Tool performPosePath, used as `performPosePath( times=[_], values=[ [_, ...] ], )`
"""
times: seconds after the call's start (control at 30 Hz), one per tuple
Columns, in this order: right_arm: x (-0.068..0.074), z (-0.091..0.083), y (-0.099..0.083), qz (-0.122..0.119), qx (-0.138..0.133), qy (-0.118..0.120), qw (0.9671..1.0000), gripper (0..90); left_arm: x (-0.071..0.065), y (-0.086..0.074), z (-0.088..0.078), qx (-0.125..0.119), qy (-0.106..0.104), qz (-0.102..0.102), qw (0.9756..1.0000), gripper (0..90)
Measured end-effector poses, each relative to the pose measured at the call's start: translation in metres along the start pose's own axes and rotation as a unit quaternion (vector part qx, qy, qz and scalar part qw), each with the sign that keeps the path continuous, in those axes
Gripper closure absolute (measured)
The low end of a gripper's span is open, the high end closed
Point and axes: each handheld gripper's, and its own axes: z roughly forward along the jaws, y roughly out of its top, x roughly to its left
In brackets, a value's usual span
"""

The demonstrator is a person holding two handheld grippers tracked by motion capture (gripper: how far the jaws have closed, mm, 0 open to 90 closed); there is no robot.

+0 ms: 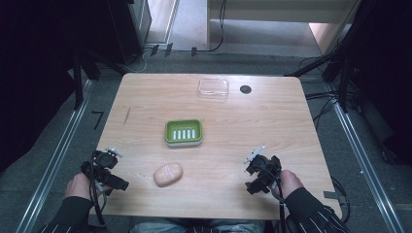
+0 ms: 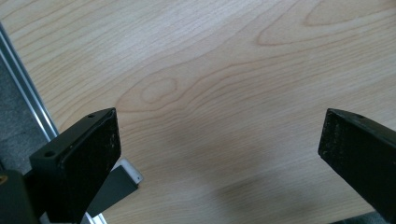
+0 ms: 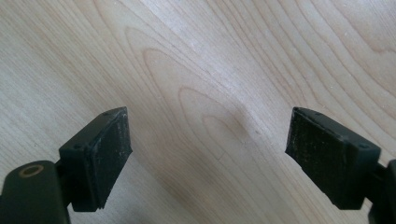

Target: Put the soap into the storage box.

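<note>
Green soap dish [image 1: 183, 132] sits mid-bench [image 1: 291, 126]; pink soap [image 1: 168, 174] lies nearer the person; left gripper [image 1: 108, 171] and right gripper [image 1: 258, 173], both released, flank it.

Pale wooden table [image 1: 272, 121] on grey floor [image 1: 189, 60], dark surroundings.

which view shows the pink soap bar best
The high view: the pink soap bar lies whole on the table, just in front of the green soap dish, nothing covering it. The left gripper view and right gripper view look past open fingers at bare wood grain, so they tell nothing about it.
</note>
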Motion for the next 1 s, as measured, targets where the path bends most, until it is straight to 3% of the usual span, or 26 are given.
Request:
performPosePath(
  times=[0.2,0.57,0.8,1.0],
  values=[
    [0.001,0.001,0.003,0.0,-0.002,0.004,1.0,14.6,0.0,-0.001,0.002,0.0,-0.006,-0.002,1.0,0.0],
    [-0.001,0.005,0.008,-0.008,-0.002,0.007,0.9999,14.6,-0.007,0.001,0.0,-0.008,-0.023,0.024,0.9994,0.0],
    [0.004,0.004,0.014,-0.014,-0.001,0.004,0.9999,14.6,-0.016,0.002,-0.002,-0.037,-0.051,0.05,0.9967,0.0],
    [0.004,0.004,0.015,-0.018,-0.004,0.004,0.9998,14.6,-0.028,0.003,-0.006,-0.051,-0.06,0.07,0.9945,0.0]
  ],
)
